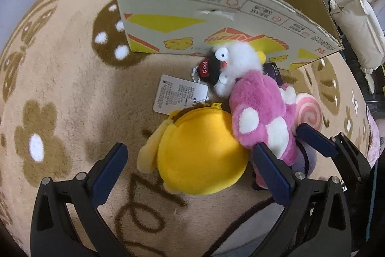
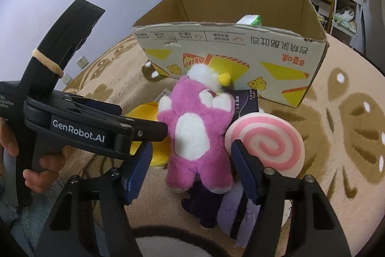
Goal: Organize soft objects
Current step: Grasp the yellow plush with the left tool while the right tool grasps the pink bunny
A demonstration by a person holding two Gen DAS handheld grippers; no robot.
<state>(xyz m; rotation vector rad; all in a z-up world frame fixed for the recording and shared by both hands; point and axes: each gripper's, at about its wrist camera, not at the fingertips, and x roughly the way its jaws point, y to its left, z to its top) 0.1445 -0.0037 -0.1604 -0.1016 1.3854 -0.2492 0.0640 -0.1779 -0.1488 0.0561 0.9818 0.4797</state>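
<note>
Straddling the pile, both tools hang spread, pinching nothing. Item: pink plush (image 2: 199,134), lying just before the box (image 2: 231,49), long axis running toward the box, head at its near wall. Right tool (image 2: 190,172) brackets its lower body; we judge it the nearer. Left tool (image 1: 190,172) brackets the yellow plush (image 1: 199,148), touching the pink plush's left. Lollipop (image 2: 267,139) at its right. Surface: beige patterned rug (image 1: 72,93). Room: shelves behind the box, wall to its left.
</note>
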